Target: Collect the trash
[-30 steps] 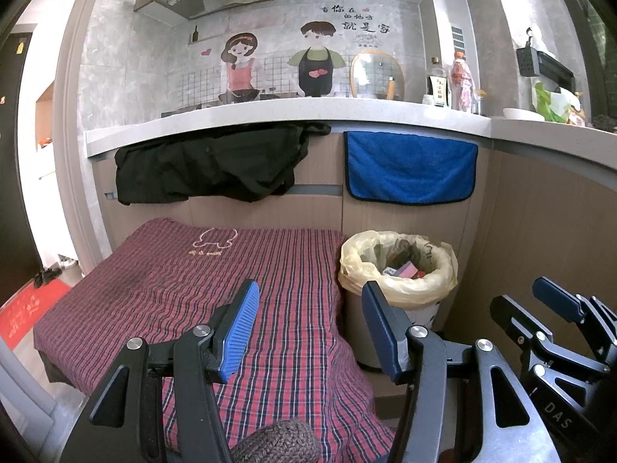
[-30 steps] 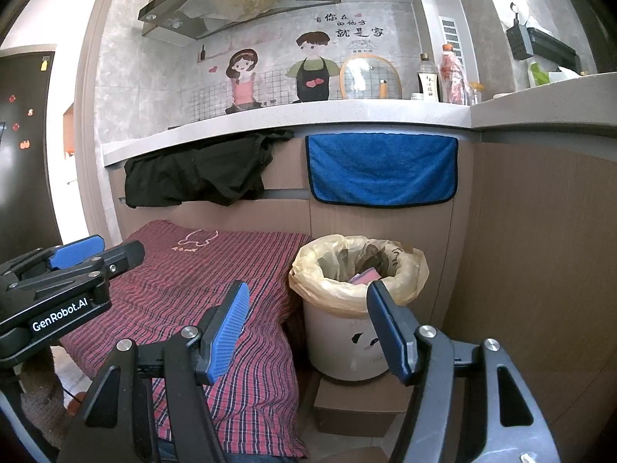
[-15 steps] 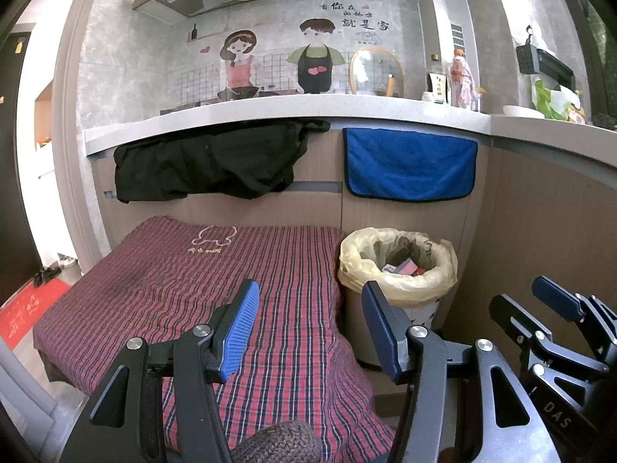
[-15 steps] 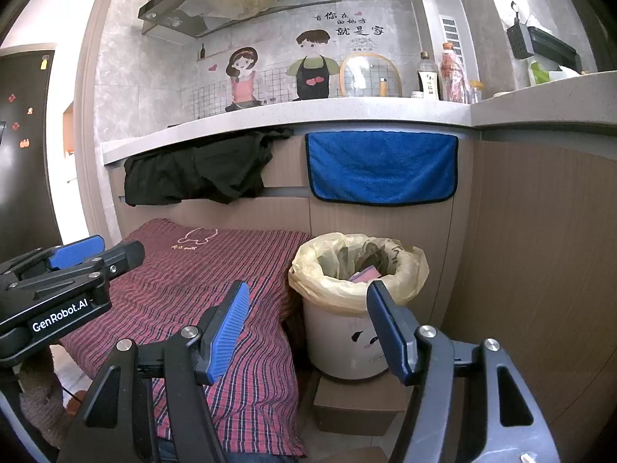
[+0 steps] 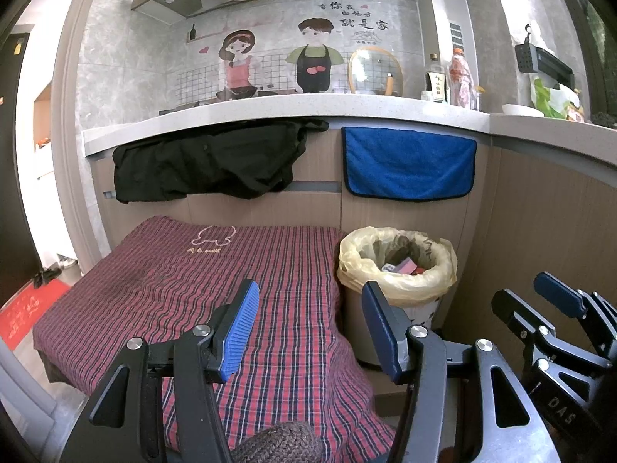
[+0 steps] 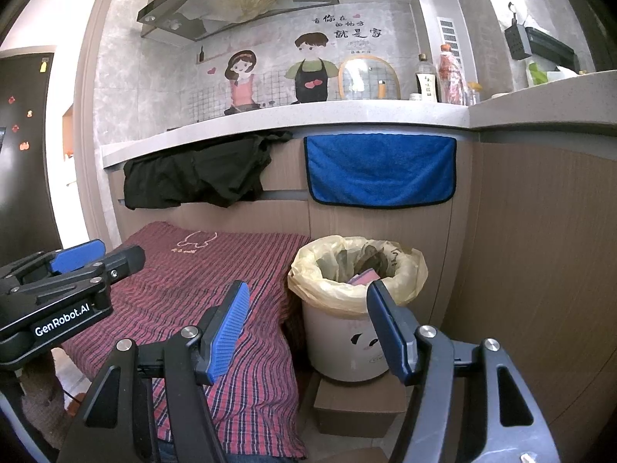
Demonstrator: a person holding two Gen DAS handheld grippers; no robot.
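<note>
Plaid cloth (image 5: 216,293) beside lined bin (image 5: 397,266)

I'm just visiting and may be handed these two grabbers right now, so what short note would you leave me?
Left gripper: open, holding nothing, above the plaid cloth.
Right gripper: open, holding nothing, in front of the bin.
Bin: lined with a yellow bag, beside the cloth, standing on a small box. Some trash already lies inside.
Done: trash in the bin.
Left: no loose trash shows on the cloth; check areas out of view.
</note>
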